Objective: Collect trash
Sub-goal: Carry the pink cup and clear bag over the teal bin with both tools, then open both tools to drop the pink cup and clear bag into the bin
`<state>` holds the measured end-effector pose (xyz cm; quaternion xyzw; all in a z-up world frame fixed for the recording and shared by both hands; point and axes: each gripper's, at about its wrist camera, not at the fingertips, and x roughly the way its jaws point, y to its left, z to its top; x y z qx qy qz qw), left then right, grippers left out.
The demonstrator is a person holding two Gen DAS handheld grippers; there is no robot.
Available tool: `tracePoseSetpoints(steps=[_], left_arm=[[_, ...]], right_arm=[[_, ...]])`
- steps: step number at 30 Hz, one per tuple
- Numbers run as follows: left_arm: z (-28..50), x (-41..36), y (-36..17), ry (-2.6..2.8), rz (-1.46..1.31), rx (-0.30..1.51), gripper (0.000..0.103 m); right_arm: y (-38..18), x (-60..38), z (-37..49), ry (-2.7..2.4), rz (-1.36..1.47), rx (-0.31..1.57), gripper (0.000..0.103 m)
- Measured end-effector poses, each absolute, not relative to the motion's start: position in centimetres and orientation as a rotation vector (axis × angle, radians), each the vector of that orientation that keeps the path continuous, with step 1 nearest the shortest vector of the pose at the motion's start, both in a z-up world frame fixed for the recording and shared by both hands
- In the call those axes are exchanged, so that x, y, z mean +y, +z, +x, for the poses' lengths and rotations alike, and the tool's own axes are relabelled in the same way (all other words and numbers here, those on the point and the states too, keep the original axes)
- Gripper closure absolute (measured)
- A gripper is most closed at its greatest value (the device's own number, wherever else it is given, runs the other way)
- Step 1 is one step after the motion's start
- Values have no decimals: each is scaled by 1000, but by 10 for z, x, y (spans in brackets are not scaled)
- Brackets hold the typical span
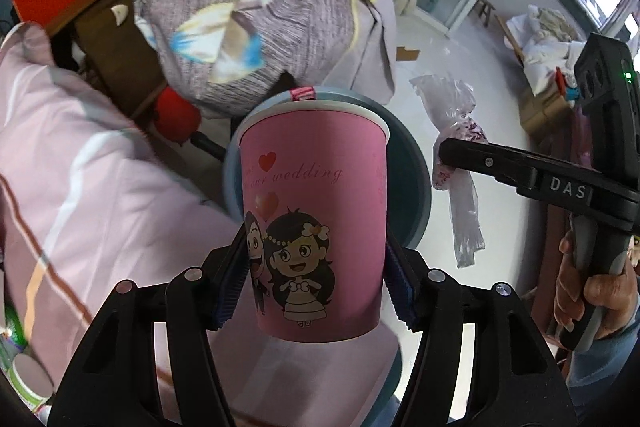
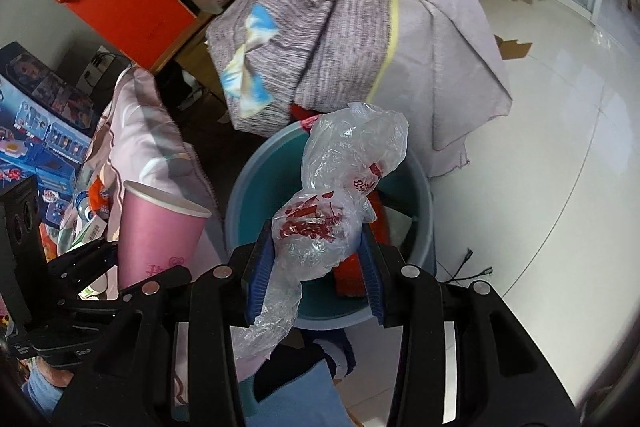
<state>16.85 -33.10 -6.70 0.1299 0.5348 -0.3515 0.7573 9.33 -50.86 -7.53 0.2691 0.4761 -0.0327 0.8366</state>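
The pink paper cup [image 1: 316, 227] is sitting upright in my left gripper [image 1: 316, 287], clenched at its lower sides, over the blue bin's near rim [image 1: 420, 187]. My right gripper [image 2: 316, 267] is clutching a crumpled plastic bag [image 2: 336, 203] above the same bin [image 2: 248, 195], beside a grey draped cloth [image 2: 340, 39].

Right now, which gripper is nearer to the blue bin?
Right. The right gripper holds the plastic bag over the blue bin; the left gripper holds the pink cup beside it.
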Motion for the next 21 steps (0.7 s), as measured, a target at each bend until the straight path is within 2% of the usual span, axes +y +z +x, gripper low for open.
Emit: tracePoseSetpoints(steps=[5, 7, 21], left_arm=[[167, -339, -68, -754, 292, 1156, 18], [167, -337, -67, -747, 294, 1149, 15], [173, -308, -70, -691, 218, 1180, 10]], right_arm=[[-83, -518, 90, -86, 587, 1017, 64], [-86, -519, 91, -88, 592, 1024, 64], [-94, -495, 109, -49, 554, 1070, 60]])
